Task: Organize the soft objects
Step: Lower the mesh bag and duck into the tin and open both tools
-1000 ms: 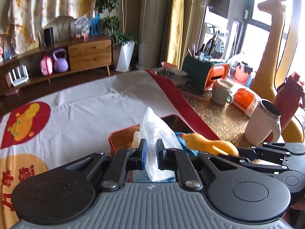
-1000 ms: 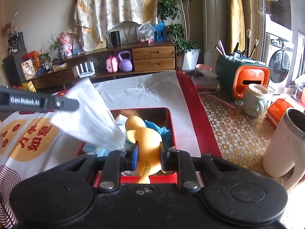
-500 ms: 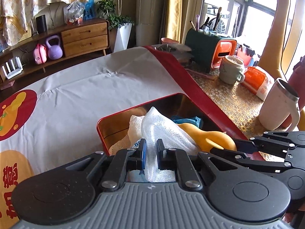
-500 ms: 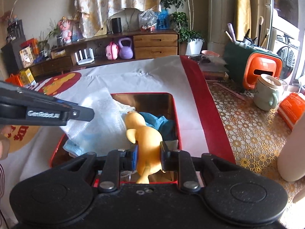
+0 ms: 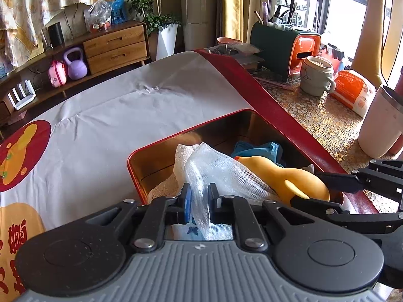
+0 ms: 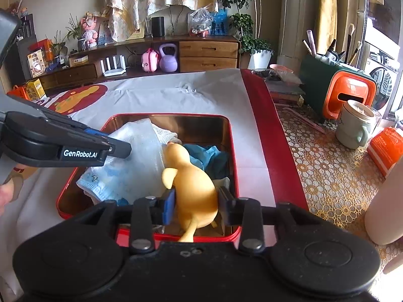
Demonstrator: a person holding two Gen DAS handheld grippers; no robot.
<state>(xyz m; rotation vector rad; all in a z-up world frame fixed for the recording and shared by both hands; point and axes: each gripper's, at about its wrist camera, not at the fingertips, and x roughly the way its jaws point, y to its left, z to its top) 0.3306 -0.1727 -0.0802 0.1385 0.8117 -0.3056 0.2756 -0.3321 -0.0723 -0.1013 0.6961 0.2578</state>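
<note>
Left gripper: low centre of our left wrist view. We see its jaws have just been opening a little, and the white mesh cloth runs up between them with a gap showing on either side, so we read it as narrowly open and no longer pinching.
Right gripper: low centre of our right wrist view. We see its jaws have just been opening. The yellow duck toy sits between the pads with the left pad just beside it and the right pad a little off; we read this as let go.
Red tin: middle of both views, on the white cloth. We find the mesh cloth, the duck, a blue cloth and a light blue face mask inside it.
Duck: right half of the tin, head toward the far wall.
Mesh cloth: left half of the tin, over the mask.
Right edge of frame: we see a white mug on the patterned tablecloth.
</note>
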